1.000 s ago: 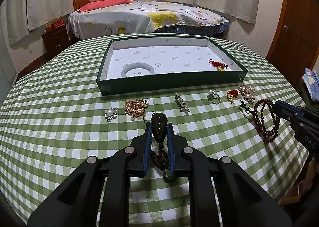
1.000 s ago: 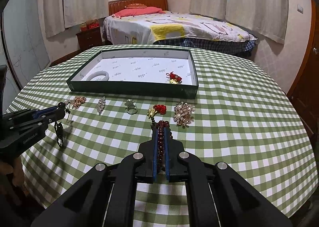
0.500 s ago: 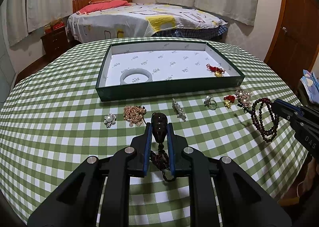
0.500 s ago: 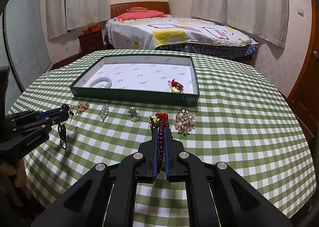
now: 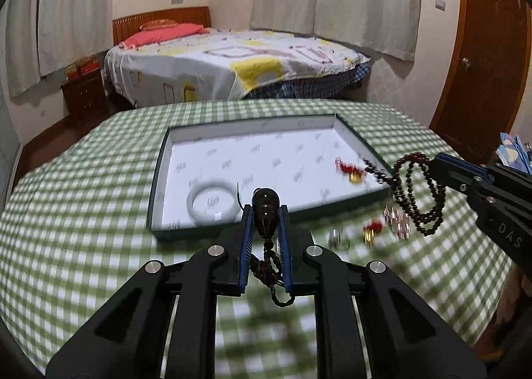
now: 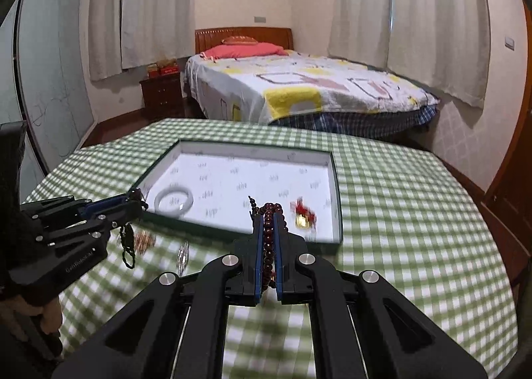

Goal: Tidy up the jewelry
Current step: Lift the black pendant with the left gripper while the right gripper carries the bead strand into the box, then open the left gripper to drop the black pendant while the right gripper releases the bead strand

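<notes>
My left gripper is shut on a dark pendant with a bead cord, held above the tablecloth near the front wall of the green tray. My right gripper is shut on a dark red bead necklace, which dangles in loops in the left wrist view by the tray's right front corner. The tray holds a white bangle at the left and a red and gold charm at the right.
On the green checked tablecloth in front of the tray lie a ring, a red and gold charm, a pearl cluster and, in the right wrist view, a gold piece and a silver brooch. A bed stands behind.
Both grippers have lifted and moved forward toward the tray with their jewelry. The necklace is off the table and hangs by the tray's right front corner. The scene is motion-blurred.
</notes>
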